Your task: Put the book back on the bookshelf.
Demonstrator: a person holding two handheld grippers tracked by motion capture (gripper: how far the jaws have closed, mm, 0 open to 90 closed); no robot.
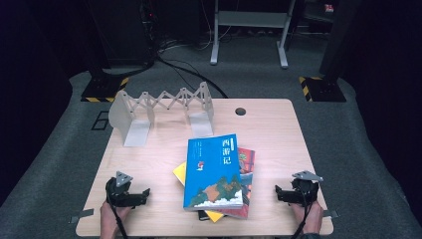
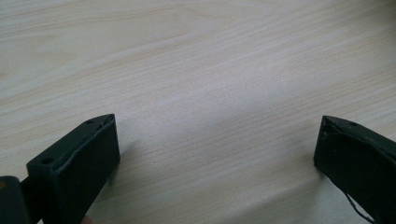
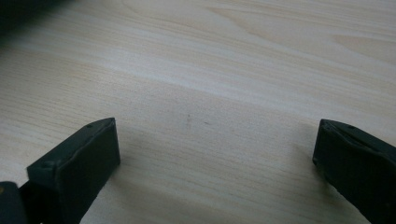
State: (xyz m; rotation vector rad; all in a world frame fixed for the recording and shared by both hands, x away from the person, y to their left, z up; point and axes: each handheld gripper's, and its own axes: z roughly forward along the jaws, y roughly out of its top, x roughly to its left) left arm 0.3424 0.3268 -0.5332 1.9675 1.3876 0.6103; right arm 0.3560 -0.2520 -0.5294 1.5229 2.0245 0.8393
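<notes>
A stack of books lies in the middle of the wooden table (image 1: 268, 129). On top is a blue book (image 1: 213, 172) with Chinese characters; under it a red book (image 1: 247, 164) and a yellow one (image 1: 180, 173) stick out. My left gripper (image 1: 142, 195) rests at the front left of the table, open, its jaws pointing toward the stack. My right gripper (image 1: 279, 191) rests at the front right, open as well. In the left gripper view the left gripper (image 2: 217, 144) has bare wood between its jaws, and in the right gripper view so does the right gripper (image 3: 217, 144).
A white folding book rack (image 1: 161, 112) stands at the back left of the table. A round cable hole (image 1: 241, 111) sits near the back edge. Grey carpet, cables and stand legs lie beyond the table.
</notes>
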